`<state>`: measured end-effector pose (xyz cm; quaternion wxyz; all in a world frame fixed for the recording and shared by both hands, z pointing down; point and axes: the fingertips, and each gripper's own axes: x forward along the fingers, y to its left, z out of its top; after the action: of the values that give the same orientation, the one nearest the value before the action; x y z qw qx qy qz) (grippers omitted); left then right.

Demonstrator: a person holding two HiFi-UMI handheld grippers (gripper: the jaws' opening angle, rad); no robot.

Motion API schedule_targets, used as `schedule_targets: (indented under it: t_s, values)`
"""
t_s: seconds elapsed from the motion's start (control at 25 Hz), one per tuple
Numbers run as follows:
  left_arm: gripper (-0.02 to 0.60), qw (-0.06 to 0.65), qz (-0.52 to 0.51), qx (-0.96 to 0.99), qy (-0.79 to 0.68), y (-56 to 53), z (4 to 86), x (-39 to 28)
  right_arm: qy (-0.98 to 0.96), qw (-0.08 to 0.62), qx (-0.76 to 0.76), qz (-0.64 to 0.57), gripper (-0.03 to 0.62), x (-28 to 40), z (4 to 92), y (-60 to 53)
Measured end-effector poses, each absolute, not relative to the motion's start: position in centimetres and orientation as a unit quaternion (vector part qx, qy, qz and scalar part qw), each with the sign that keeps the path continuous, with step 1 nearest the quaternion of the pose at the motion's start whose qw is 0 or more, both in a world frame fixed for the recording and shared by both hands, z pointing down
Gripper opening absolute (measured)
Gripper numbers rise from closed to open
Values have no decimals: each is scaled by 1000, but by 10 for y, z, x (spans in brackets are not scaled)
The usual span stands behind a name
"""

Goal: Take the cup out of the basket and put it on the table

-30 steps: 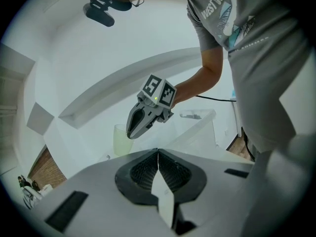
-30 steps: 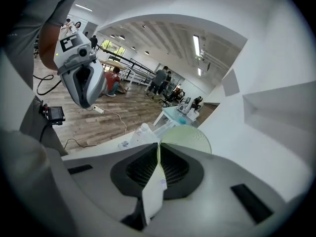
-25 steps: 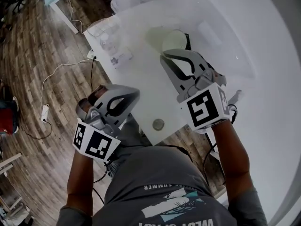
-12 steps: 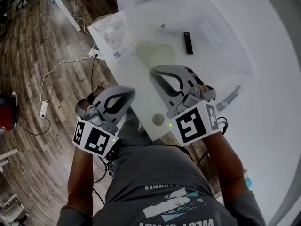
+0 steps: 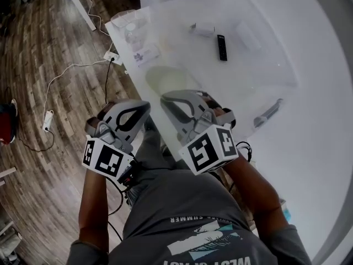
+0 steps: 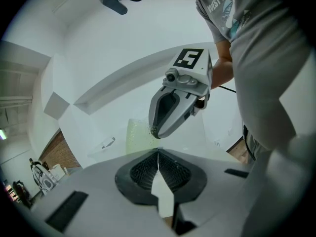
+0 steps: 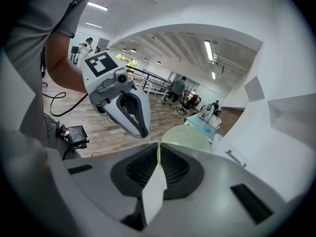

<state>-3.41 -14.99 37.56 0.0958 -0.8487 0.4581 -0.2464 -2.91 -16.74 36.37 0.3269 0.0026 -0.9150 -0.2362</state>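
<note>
A pale green see-through cup [image 5: 165, 77] hangs low over the white table [image 5: 259, 65], near its left front edge. My right gripper [image 5: 165, 100] is shut on the cup's rim; in the right gripper view the cup [image 7: 190, 138] bulges just past the closed pads of the right gripper [image 7: 159, 147]. My left gripper [image 5: 143, 106] is shut and holds nothing, close beside the right one and off the table's edge. In the left gripper view the cup [image 6: 138, 137] shows behind the right gripper [image 6: 154, 131]. No basket can be made out.
On the table lie a black remote [image 5: 221, 47], a small white box [image 5: 203, 30], a printed card [image 5: 146, 55] and a grey handle [image 5: 268, 113]. A clear plastic container [image 5: 129, 22] stands at the far left corner. Cables [image 5: 71, 76] run over the wooden floor.
Both grippers have come back toward the person and to the left. The cup has travelled with the right gripper from mid-table to the near left edge.
</note>
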Motion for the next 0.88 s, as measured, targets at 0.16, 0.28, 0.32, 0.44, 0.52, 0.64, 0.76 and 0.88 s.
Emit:
schedule_targets:
  t_s: [0.16, 0.28, 0.32, 0.44, 0.52, 0.64, 0.76, 0.88]
  values:
    - [11, 81, -247, -846, 465, -146, 390, -37, -911, 348, -18, -221, 29, -30, 394, -155]
    - [11, 67, -247, -846, 468, -143, 402, -40, -904, 371, -31, -208, 29, -29, 422, -149]
    - [11, 62, -247, -845, 469, -141, 405, -40, -902, 380, -35, -203, 29, -29, 432, -148]
    - [11, 49, -248, -845, 471, -138, 416, -43, -892, 410, -44, -186, 29, -25, 465, -149]
    - [11, 43, -247, -845, 473, -136, 421, -45, -885, 429, -49, -176, 29, -22, 484, -151]
    - [11, 34, -247, -844, 475, -135, 428, -47, -875, 453, -54, -163, 29, -16, 510, -154]
    - [11, 26, -247, -844, 476, -135, 434, -49, -865, 475, -59, -150, 29, -11, 532, -157]
    - [11, 20, -247, -844, 476, -136, 439, -50, -854, 497, -67, -137, 29, -7, 552, -159]
